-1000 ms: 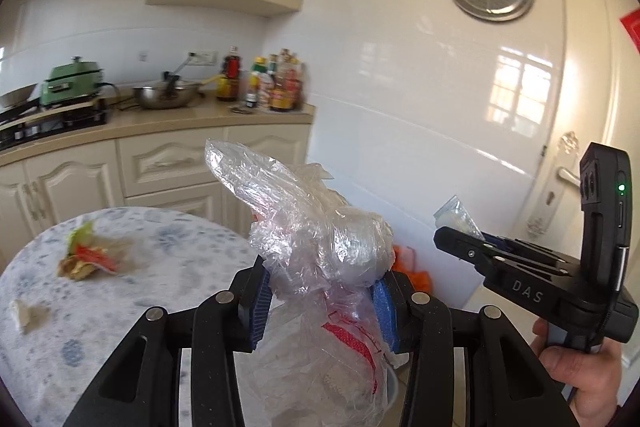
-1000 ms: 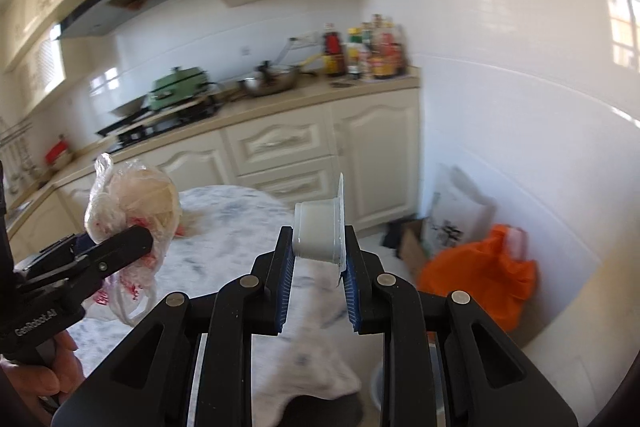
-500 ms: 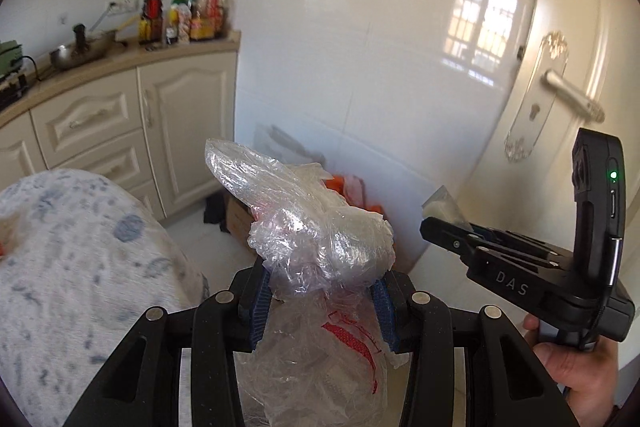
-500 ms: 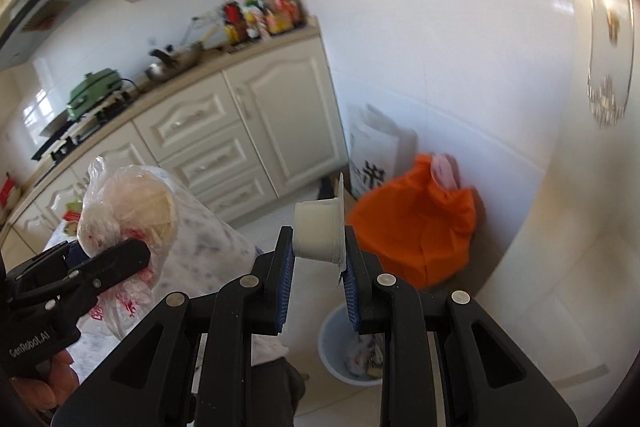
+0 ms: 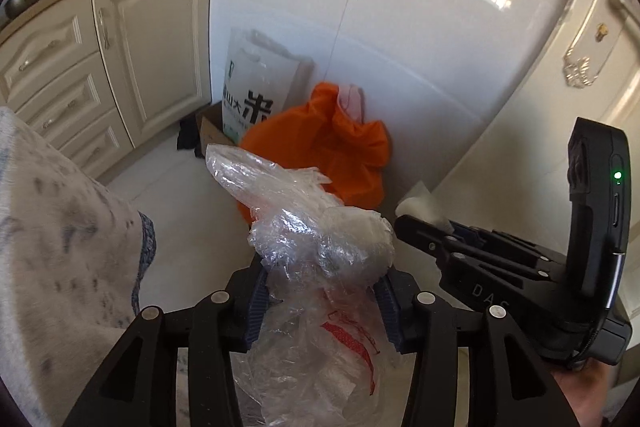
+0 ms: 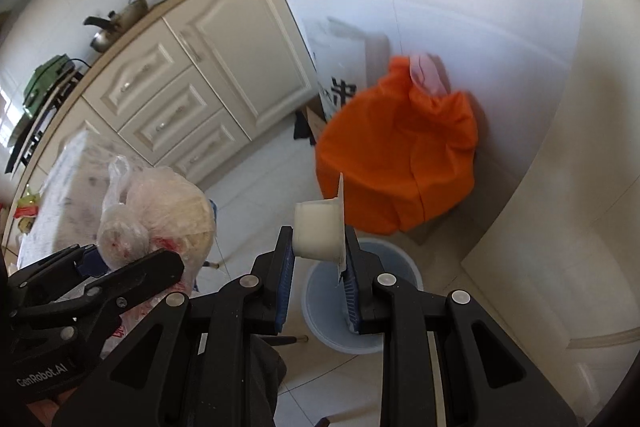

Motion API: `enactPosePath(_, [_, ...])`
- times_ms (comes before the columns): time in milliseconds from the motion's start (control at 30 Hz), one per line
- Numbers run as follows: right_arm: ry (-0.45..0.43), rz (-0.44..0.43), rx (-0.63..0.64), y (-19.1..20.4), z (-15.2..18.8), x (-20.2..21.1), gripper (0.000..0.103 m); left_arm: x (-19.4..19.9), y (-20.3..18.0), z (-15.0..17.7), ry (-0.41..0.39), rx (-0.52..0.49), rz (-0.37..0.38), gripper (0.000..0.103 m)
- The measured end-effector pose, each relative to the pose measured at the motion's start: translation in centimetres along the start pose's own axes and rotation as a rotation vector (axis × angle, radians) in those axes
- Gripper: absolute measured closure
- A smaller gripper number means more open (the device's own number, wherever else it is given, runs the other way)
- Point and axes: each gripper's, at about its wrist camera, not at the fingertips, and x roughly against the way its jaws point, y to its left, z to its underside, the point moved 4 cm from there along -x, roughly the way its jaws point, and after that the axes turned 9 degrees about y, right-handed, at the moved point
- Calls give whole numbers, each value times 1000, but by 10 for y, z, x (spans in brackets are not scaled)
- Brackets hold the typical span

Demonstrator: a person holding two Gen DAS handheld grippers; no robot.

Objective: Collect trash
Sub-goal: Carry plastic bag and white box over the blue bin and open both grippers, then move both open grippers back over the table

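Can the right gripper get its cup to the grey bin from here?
Probably yes: the right gripper, shut on the white cup, points down over the open bin, with nothing between them.

A: What sits between the left gripper [image 5: 320, 291] pads?

B: A crumpled clear plastic bag [image 5: 316, 247], the jaws having just opened slightly. An orange bag [image 5: 340, 147] rests by the white wall behind.

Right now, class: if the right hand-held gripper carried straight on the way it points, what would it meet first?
Probably the pale blue bin on the floor: it sits just past the right hand-held gripper, below the white plastic cup it holds. Depth is unclear, so this is a judgement.
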Motion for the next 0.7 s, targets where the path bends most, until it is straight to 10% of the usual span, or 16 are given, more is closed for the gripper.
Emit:
enactPosePath(100, [29,7,-17,-8,-1,-16,77,-22,2,-17,43,7,-14,40])
enactPosePath(300, [32,21,-70,-20,0,-23,29,-29,-3,-23,27,5,-91,1])
enactPosePath(433, [24,60,-126,-32,2,-19,0,-20,-8,-4,0,7,-126,1])
enactPosePath(700, [-30,32,-137,-23,4,17,0,23,-16,28,-101,7,-155,1])
